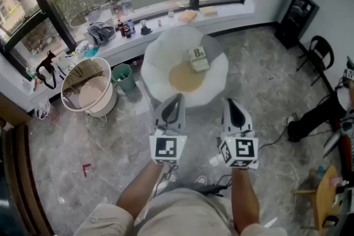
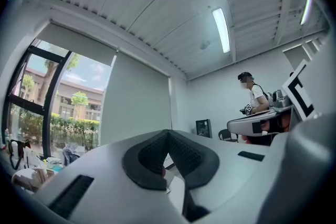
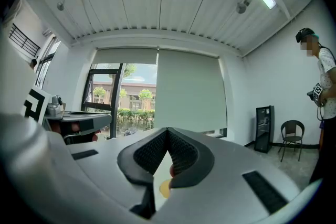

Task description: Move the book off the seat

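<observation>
— How are the jaws found?

— On the left gripper the jaws are seen brought together tip to tip, with nothing held between them. The right gripper is closed in the same way and is likewise empty. Both are held side by side, apart from each other.

— And where is the book placed?

— It is laid flat on the seat, ahead of both pairs of jaws and between their two lines. It rests at the far right edge of the cushion. It is not touched by either gripper.

— What is met between the tips and the book?

— Only the seat's near rim, just ahead of the tips, and then the cushion.

— What else is set around?

— To the left of the left jaws, beside the seat, a bin is stood, and further left a bucket. Beyond the seat, a sill is crowded with bottles and small items. Far to the right of the right jaws, a chair and a cabinet are placed by the wall. A person is seen standing on that side. Cables are trailed on the floor behind the grippers.
</observation>
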`<state>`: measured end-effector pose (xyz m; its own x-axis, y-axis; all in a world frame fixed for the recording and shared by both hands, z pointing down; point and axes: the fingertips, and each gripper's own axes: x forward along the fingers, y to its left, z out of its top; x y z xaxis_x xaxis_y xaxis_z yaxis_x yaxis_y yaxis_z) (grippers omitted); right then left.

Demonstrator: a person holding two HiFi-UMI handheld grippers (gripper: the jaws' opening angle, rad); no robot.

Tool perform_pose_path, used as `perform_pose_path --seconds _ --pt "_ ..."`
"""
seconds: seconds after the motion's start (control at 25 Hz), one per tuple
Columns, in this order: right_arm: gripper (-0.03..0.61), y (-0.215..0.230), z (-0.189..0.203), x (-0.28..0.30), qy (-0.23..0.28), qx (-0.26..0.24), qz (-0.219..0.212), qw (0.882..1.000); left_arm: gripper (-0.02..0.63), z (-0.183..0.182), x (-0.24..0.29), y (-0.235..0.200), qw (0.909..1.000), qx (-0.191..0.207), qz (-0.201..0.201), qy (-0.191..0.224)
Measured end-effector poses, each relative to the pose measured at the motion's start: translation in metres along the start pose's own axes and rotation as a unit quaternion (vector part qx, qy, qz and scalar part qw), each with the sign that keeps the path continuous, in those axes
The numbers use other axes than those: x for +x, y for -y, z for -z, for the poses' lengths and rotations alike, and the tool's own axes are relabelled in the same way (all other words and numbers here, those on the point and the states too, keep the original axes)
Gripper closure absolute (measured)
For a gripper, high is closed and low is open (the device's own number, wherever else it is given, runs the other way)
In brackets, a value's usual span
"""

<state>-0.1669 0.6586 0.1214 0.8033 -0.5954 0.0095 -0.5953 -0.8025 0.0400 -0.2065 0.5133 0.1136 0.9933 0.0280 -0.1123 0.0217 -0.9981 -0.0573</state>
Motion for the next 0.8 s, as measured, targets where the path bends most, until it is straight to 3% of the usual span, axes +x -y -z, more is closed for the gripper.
perform_pose_path --seconds 0.48,0.8 --pt "0.575 -0.020 0.009 0.020 -0.010 0.005 0.024 1.000 0.614 0.010 0.009 -0.034 0.9997 -0.004 0.022 -0.002" --pt "0.575 -0.010 0.017 0.073 -0.015 0.008 0.014 1.000 0.614 0.025 0.046 -0.056 0.9998 -0.010 0.013 -0.011"
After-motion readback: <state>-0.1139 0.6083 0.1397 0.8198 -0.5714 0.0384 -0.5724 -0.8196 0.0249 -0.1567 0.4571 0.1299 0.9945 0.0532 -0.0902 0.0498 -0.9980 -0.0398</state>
